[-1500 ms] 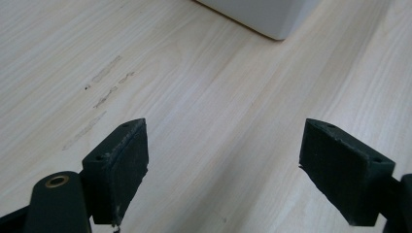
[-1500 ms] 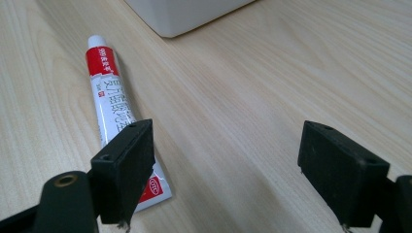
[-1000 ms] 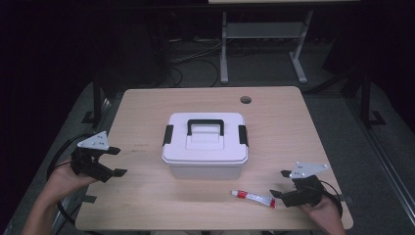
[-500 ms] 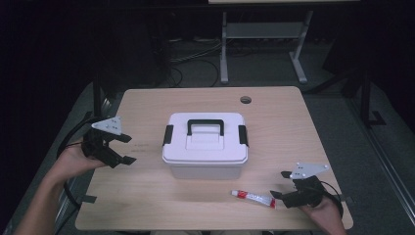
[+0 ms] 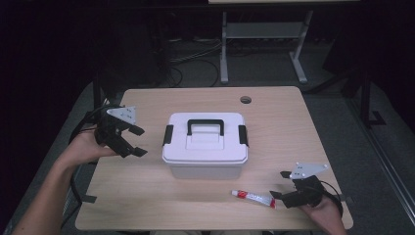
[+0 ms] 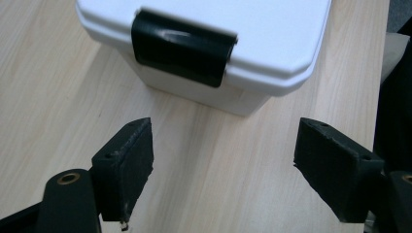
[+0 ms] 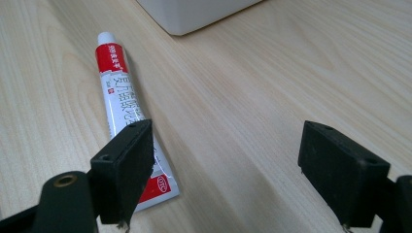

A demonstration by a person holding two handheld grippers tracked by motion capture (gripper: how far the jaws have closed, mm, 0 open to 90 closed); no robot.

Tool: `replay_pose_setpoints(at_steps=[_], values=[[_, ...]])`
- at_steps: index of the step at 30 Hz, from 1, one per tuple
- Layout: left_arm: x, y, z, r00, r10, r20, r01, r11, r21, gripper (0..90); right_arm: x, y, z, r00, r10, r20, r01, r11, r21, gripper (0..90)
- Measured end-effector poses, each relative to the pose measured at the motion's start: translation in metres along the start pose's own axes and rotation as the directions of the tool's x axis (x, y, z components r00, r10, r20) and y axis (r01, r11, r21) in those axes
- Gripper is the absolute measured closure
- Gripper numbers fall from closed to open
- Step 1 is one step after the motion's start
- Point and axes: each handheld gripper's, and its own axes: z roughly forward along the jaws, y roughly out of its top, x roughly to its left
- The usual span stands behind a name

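A white lidded box with a black handle and black side latches stands mid-table. My left gripper hovers open just left of it, jaws aimed at the left latch with a small gap between. A red-and-white tube lies on the table in front of the box. My right gripper is open by the tube's right end; in the right gripper view the tube lies beside and partly behind the left jaw, not between the jaws.
The wooden table has a round cable hole at the back right. Tape tabs mark its front corners. Cables and a metal stand are on the dark floor behind.
My left gripper moved forward and right, from the table's left edge toward the box's left latch. The right gripper and the tube stayed where they were.
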Motion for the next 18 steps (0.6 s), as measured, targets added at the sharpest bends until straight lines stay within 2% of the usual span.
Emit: replay_pose_setpoints(at_steps=[11, 18], values=[[0.010, 0.039, 0.002, 0.9980, 0.040, 0.049, -0.040, 0.9992, 0.005, 22.7, 0.000, 0.000, 0.000, 0.9999, 0.005, -0.012, -0.005, 1.000, 0.001, 20.6], [0.014, 0.057, 0.007, 0.9961, 0.055, 0.069, -0.057, 0.9982, 0.018, 23.0, 0.000, -0.001, -0.001, 0.9999, 0.003, -0.010, -0.003, 1.000, -0.003, 20.5]])
